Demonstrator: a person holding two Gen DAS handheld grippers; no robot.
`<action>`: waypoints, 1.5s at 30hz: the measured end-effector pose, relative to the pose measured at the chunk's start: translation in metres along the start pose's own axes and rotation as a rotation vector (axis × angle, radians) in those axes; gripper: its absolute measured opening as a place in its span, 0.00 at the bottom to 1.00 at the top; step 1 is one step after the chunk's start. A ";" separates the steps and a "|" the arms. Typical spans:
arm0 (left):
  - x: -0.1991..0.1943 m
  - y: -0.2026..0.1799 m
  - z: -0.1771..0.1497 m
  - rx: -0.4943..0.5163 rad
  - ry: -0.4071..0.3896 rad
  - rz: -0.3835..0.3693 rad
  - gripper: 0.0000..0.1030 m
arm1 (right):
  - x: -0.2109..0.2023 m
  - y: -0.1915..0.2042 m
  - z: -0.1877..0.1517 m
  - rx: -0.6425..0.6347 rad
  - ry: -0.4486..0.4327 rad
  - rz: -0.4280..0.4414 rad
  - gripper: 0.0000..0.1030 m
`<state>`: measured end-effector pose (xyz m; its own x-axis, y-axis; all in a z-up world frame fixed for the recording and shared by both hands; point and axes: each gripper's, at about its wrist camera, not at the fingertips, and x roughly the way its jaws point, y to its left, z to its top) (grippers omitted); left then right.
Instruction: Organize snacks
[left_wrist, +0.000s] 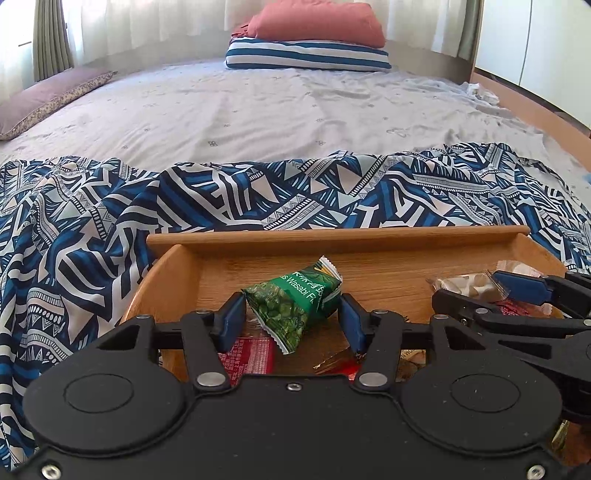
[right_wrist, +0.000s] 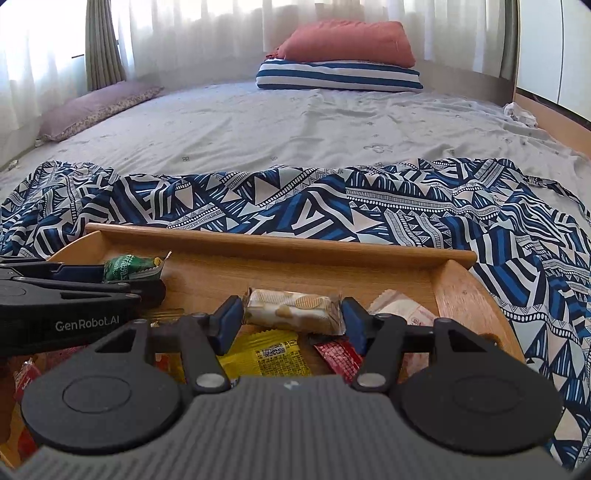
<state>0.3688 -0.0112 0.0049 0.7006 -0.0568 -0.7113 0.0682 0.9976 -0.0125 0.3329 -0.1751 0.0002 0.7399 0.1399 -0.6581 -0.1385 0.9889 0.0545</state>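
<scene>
Over the wooden tray (left_wrist: 258, 236) on the bed's patterned cloth (left_wrist: 92, 221), my left claw (left_wrist: 291, 317) pinches the green wasabi pea packet (left_wrist: 295, 299) while my right claw (right_wrist: 291, 321) pinches a cream biscuit packet (right_wrist: 291, 308), other snacks lying beneath.

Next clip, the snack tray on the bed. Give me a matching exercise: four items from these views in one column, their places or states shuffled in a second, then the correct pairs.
Items
1. green wasabi pea packet
2. cream biscuit packet
3. yellow packet
4. red pillow

Places
A. on top of the striped pillow
B. between the right gripper fingers
C. between the left gripper fingers
D. lying in the wooden tray, below the right gripper

Pairs: 1-C, 2-B, 3-D, 4-A
</scene>
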 end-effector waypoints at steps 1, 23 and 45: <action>0.000 0.000 0.000 0.002 -0.001 0.001 0.51 | 0.000 0.000 0.000 0.001 -0.001 -0.001 0.61; -0.001 -0.001 -0.001 0.004 -0.004 0.010 0.57 | 0.002 0.002 -0.003 0.012 0.003 0.004 0.69; -0.100 0.007 0.004 0.005 -0.058 0.040 1.00 | -0.088 -0.007 0.018 0.071 -0.078 -0.020 0.97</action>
<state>0.3019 0.0013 0.0789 0.7425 -0.0191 -0.6695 0.0424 0.9989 0.0185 0.2807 -0.1934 0.0708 0.7916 0.1211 -0.5989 -0.0783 0.9922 0.0972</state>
